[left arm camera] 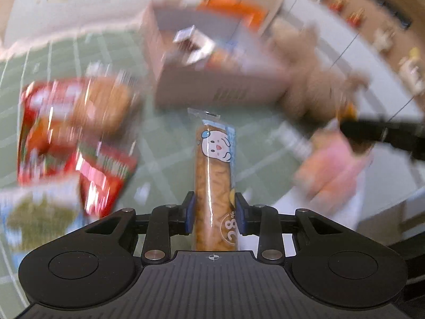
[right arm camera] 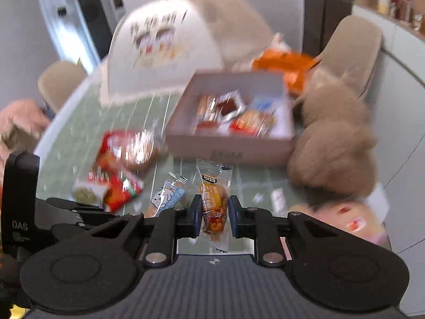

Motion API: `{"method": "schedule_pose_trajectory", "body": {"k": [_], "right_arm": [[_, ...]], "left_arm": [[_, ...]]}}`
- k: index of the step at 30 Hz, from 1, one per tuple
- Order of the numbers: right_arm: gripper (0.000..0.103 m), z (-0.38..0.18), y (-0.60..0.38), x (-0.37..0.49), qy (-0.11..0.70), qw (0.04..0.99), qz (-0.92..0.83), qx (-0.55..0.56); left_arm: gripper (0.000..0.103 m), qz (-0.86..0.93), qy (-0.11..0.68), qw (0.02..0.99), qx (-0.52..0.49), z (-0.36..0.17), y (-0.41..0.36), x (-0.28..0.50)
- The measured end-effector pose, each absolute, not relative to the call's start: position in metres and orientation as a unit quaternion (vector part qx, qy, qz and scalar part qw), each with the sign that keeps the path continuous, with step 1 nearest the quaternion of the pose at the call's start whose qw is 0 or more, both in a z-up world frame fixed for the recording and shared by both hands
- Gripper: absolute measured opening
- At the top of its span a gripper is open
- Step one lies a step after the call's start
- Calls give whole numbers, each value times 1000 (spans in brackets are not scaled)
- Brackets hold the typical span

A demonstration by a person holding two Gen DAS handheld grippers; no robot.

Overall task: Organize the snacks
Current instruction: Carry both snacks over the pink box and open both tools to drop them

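Surface: green grid mat on desk (right arm camera: 79, 133), snack packets scattered, plush toy (right arm camera: 332, 143) beside box.
Left gripper (left arm camera: 215, 214): clamped on long bread stick packet (left arm camera: 213, 175), held above the mat.
Right gripper (right arm camera: 214, 216): clamped on small orange snack packet (right arm camera: 215, 204), also lifted.
Box (right arm camera: 233, 147): open cardboard, already has several wrapped snacks inside.
Loose: red packets (right arm camera: 117, 183) left of box, not yet sorted.
Risk: slick wrappers, narrow pinch; fast swing could let either packet slip before reaching the box.

White walls, 2 beige chairs (right arm camera: 353, 53) (blurred), dark doorway (right arm camera: 328, 10).
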State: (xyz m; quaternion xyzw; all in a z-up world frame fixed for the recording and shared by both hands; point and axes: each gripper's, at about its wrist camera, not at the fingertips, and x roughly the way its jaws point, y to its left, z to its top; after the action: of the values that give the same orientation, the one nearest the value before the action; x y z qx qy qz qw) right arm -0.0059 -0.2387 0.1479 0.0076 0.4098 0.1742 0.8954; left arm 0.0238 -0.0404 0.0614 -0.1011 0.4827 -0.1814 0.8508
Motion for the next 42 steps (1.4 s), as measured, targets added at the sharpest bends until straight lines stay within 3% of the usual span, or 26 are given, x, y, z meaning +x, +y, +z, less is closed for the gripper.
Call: {"method": "schedule_pose_trajectory", "body": {"k": [7,12,16,23,27,34,42], "right_arm": [[20,185,-262,-1,354,920,165,29],[20,204,-264,10,326,932,157,26],[20,220,-271,21,303,943,137,20],[22,246,-253,111,299,939,160,53],[61,241,-229,139,309,941,133,30],[70,182,-182,122,375,910,169,38],[70,94,-97,73,487,841,236,-10]], "left_arm": [[35,-223,274,928,-116,214,-43,78],[35,-208,255,934,-136,234,-48,128],[35,-203,262,929,-166,223,-30,120],[35,-150,351,907,-177,161,24,71],[35,-95,374,905,-180,136,67,28],[35,6,447,870,-207,74,125,-22],[35,-3,485,852,-199,38,123,-35]]}}
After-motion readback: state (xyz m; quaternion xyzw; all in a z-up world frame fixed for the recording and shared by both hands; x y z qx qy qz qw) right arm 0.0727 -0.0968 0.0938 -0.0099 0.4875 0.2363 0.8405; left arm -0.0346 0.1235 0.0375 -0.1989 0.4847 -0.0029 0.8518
